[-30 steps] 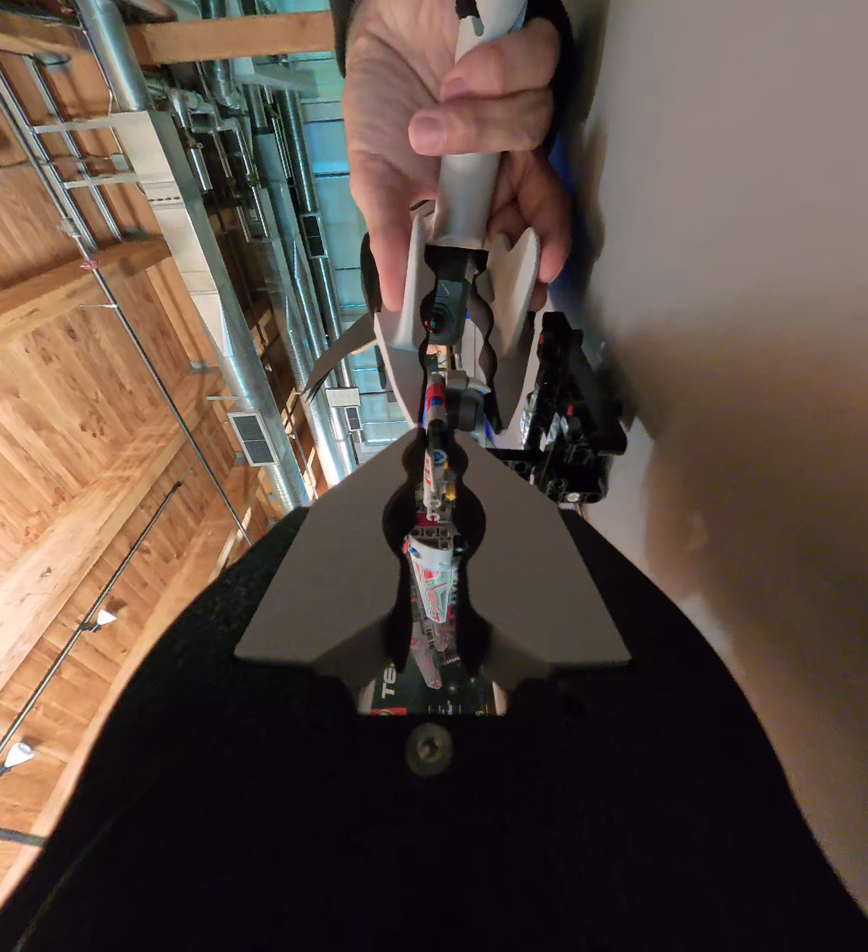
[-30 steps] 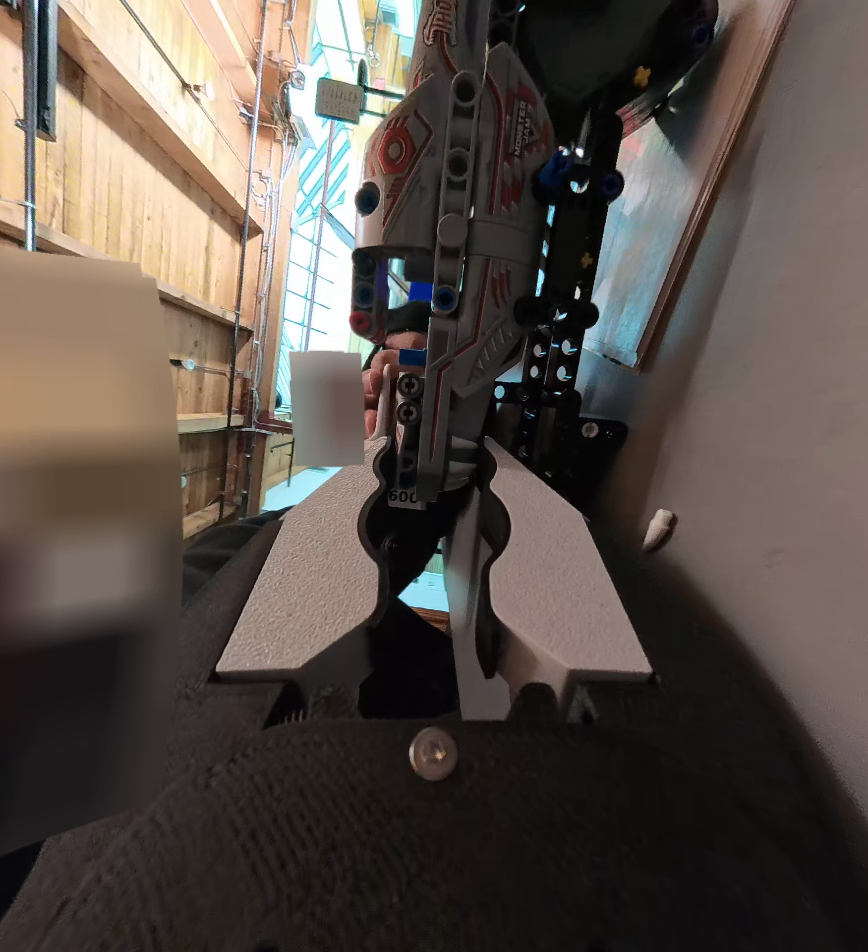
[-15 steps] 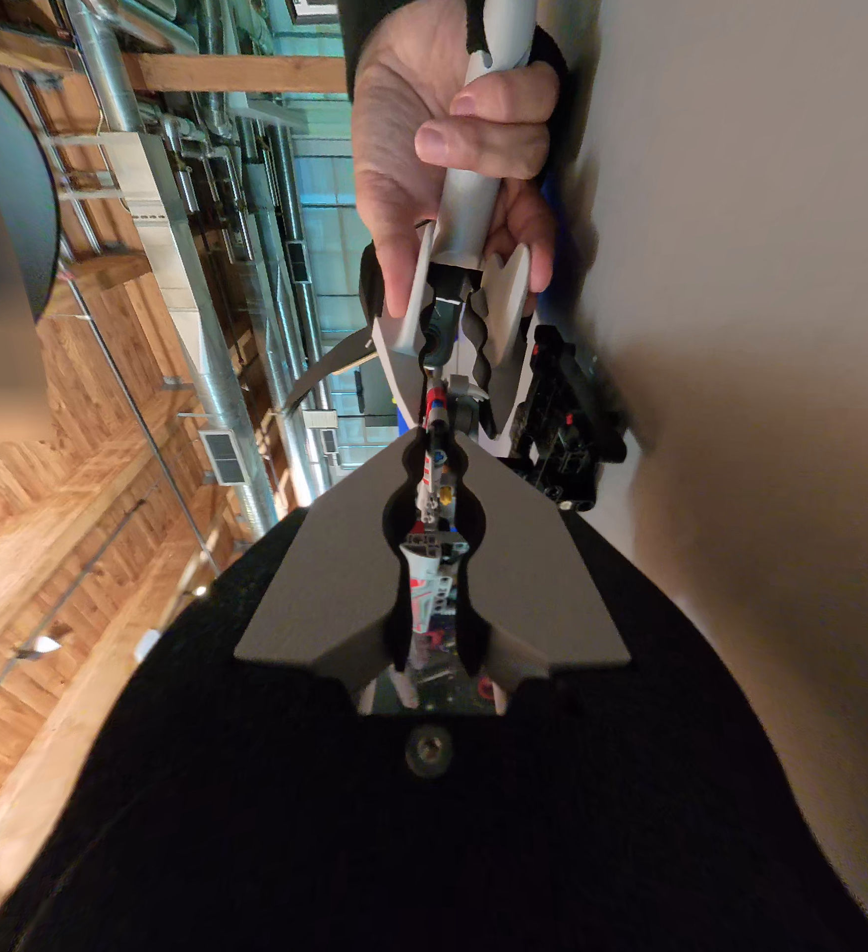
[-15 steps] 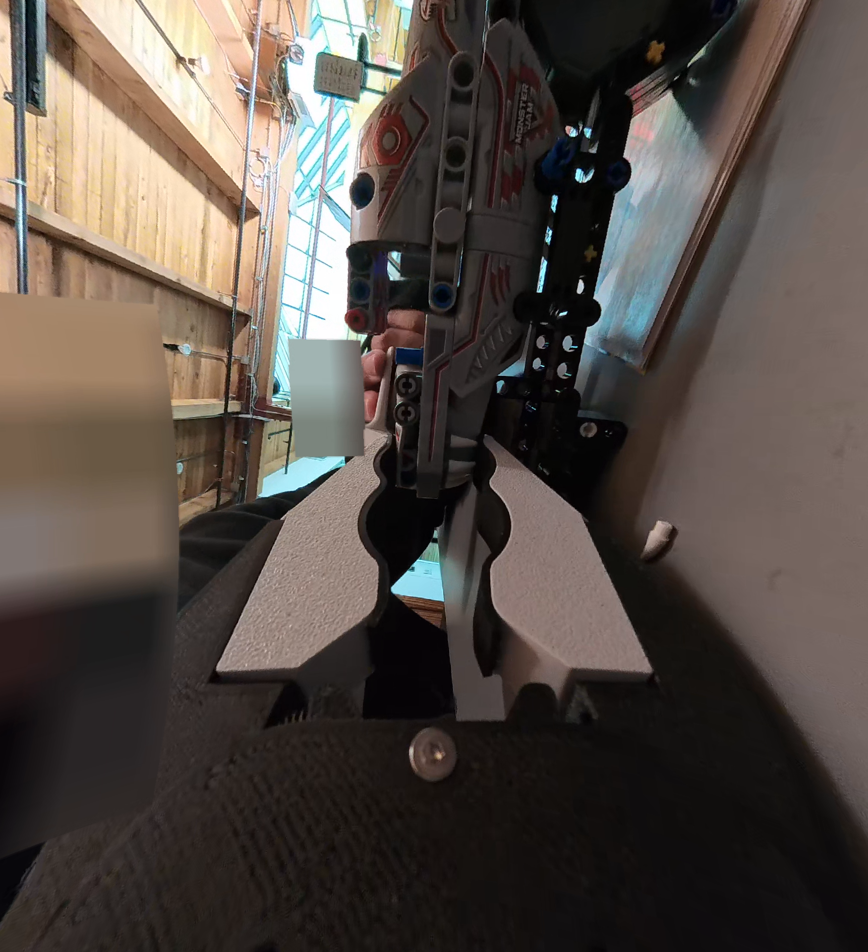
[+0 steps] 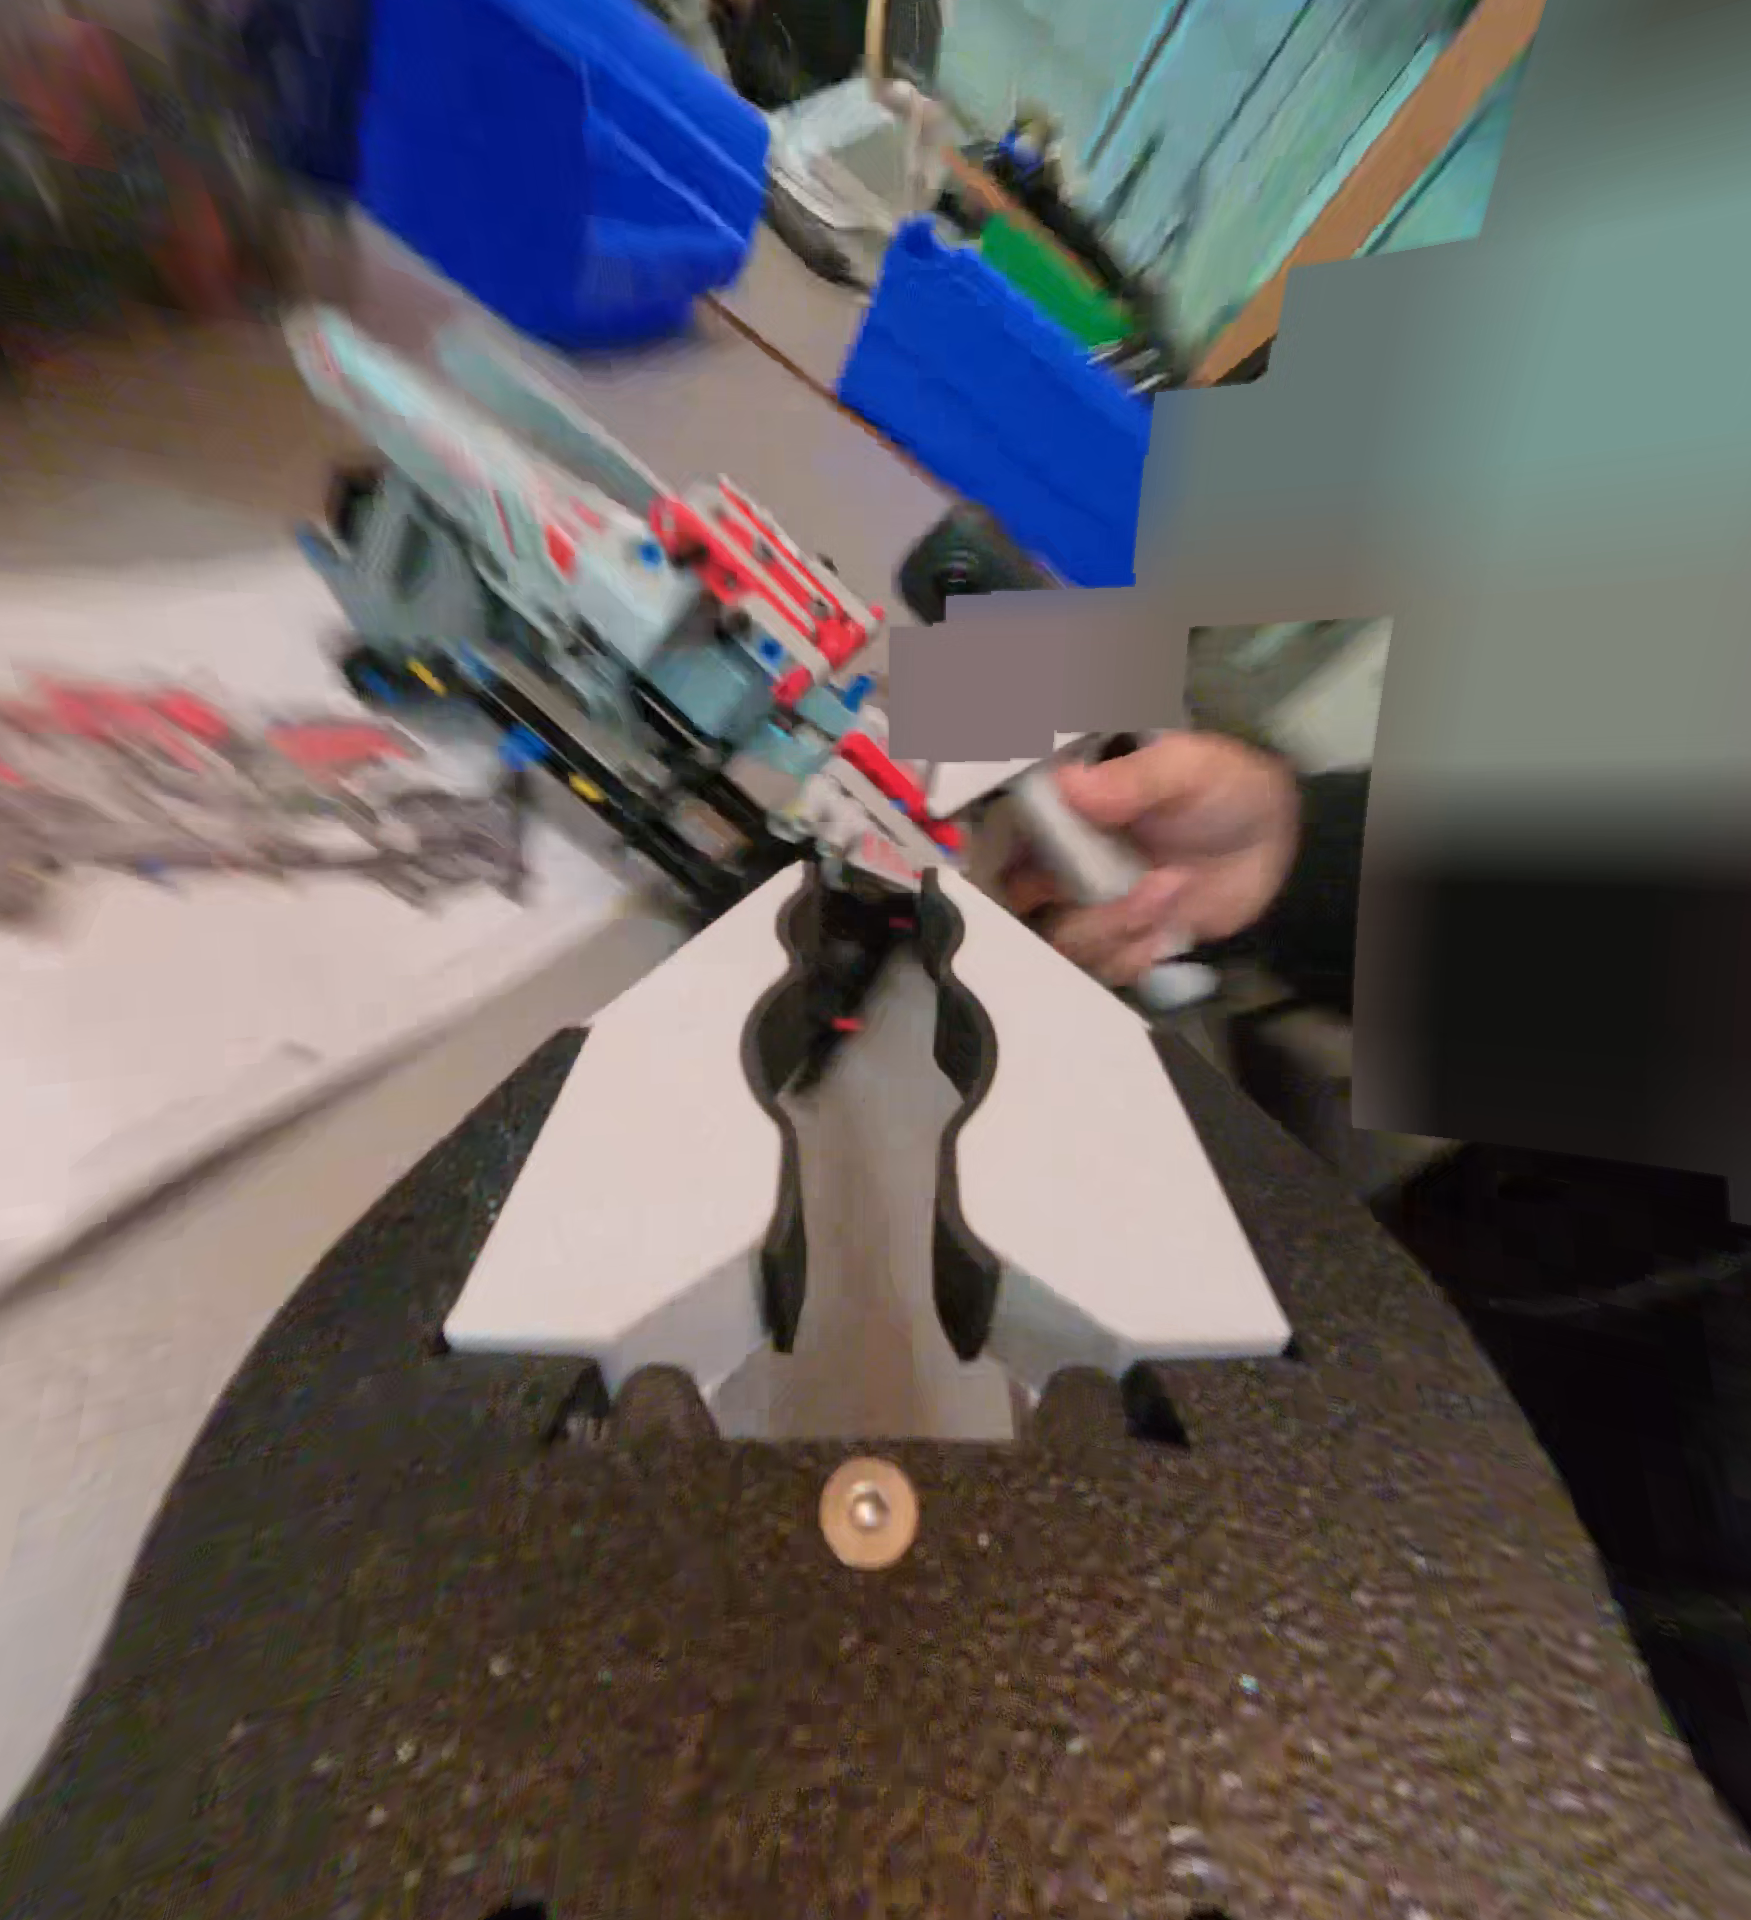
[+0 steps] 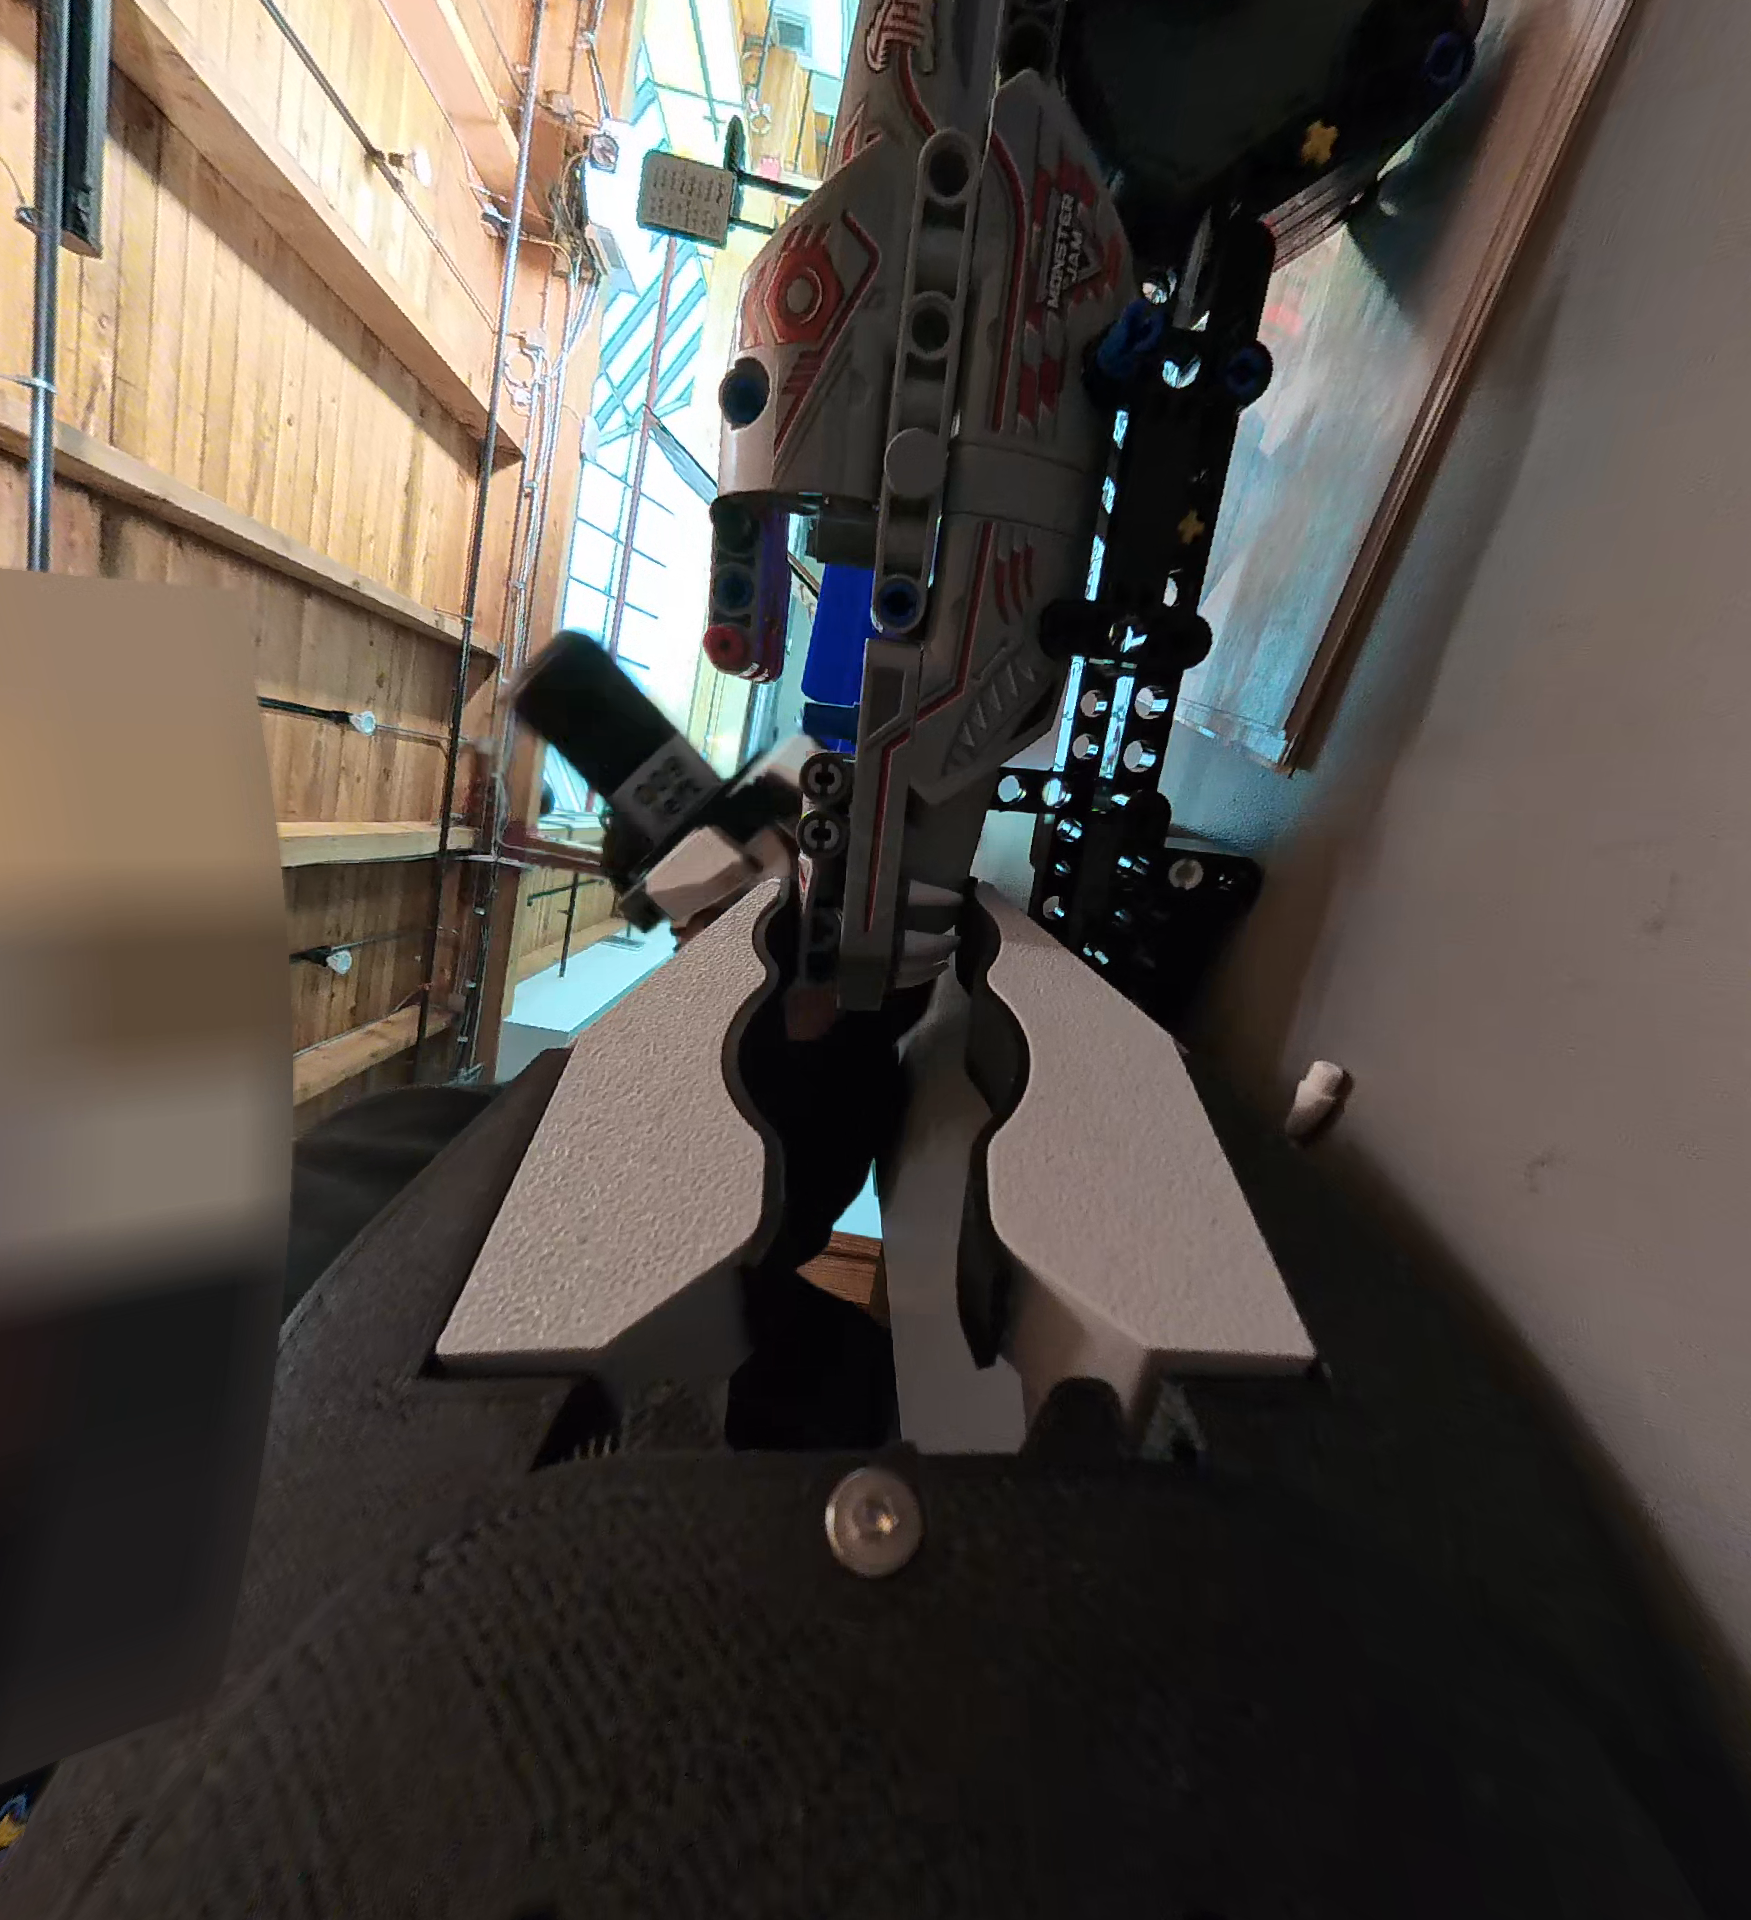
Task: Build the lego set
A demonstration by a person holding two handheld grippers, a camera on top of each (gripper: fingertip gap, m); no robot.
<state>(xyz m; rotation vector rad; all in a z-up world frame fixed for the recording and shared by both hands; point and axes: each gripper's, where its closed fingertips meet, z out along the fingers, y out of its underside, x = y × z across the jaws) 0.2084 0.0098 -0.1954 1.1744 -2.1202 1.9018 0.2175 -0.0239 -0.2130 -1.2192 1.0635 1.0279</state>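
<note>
The lego model (image 6: 954,468), a grey panelled truck body with red markings on a black frame, stands up from my right gripper (image 6: 876,904), which is shut on its lower grey edge. My left gripper (image 6: 684,852) shows blurred just left of the model. In the blurred left wrist view the model (image 5: 580,623) stretches up-left over the table (image 5: 123,1091). My left gripper (image 5: 863,894) is slightly open, with the model's near end at its tips. A hand (image 5: 1183,831) holds the right gripper's handle beside it.
Two blue bins (image 5: 559,156) (image 5: 985,395) stand at the table's far side. A blurred spread of red and grey pieces or print (image 5: 175,790) lies left of the model. A small white piece (image 6: 1318,1096) lies on the grey surface by the right gripper. Tip to tip, the grippers are about 5 cm apart.
My left gripper has widened its jaws, come off the model and swung round fast, so its view now shows the table. The right gripper still holds the model in nearly the same pose.
</note>
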